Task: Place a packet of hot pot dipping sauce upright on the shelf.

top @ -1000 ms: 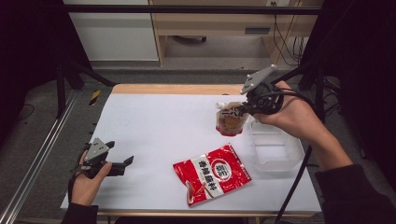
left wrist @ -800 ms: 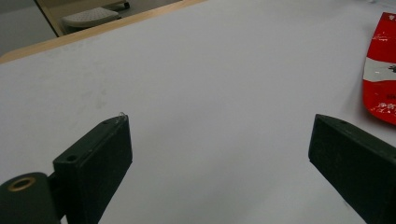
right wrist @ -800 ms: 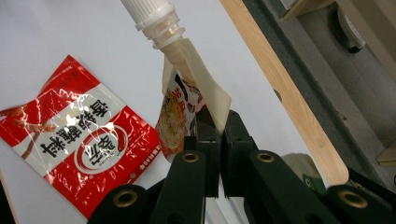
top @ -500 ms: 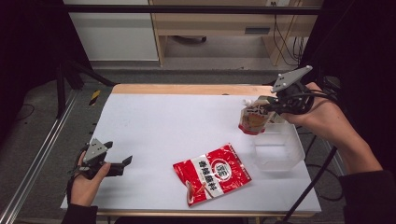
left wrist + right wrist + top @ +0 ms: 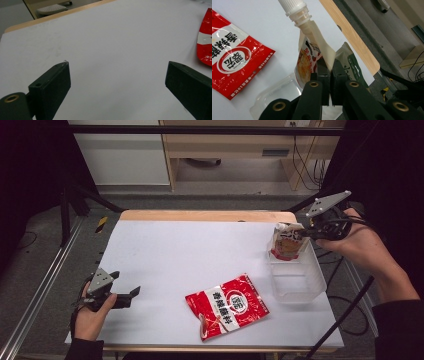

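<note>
Item count on the white table top (image 5: pixel 190 255):

- One flat red foil packet with a white round emblem and white lettering (image 5: pixel 227 306).
- One soft stand-up pouch with a white screw spout and a printed red-and-cream front (image 5: pixel 287 241).
- One clear, rectangular plastic tub (image 5: pixel 299 281).
- Two hand-held black two-jaw grippers: the left gripper (image 5: pixel 131 294) and the right gripper (image 5: pixel 303 234), one per hand.

Packaged goods total two; containers total one.

The red packet (image 5: pixel 227 305) bears large white Chinese characters around a round logo, too blurred to read.
</note>
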The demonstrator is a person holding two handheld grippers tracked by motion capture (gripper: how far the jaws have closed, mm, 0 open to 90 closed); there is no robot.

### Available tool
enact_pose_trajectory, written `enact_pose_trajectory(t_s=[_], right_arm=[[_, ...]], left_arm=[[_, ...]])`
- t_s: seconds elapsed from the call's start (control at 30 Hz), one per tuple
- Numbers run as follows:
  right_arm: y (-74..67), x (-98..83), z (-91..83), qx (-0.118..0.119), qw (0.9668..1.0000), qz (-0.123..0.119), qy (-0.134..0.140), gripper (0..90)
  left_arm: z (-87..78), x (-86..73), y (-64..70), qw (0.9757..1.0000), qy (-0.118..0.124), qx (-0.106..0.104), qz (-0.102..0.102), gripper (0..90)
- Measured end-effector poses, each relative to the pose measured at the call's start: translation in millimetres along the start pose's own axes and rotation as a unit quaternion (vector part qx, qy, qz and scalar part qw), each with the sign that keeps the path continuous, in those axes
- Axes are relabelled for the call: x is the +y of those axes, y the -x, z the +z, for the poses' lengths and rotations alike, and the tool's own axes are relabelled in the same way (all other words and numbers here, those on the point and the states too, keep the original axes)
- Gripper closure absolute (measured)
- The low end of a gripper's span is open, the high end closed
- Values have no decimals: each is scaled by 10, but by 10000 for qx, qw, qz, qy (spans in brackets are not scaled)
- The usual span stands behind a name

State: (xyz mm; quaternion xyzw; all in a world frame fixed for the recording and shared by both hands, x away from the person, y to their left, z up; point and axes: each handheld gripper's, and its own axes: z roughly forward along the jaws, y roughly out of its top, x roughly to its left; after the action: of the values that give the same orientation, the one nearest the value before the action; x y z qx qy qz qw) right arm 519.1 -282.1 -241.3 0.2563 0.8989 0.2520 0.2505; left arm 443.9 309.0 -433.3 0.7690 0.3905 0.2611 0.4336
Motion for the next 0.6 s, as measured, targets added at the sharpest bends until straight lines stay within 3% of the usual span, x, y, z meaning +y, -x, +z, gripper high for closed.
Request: enact_pose_trajectory(t_s=[0.6], right_arm=[[225,-283,460,8,9997,149,-181,883]], left_arm=[[21,-3,13,10000,-48,-24,22,62]])
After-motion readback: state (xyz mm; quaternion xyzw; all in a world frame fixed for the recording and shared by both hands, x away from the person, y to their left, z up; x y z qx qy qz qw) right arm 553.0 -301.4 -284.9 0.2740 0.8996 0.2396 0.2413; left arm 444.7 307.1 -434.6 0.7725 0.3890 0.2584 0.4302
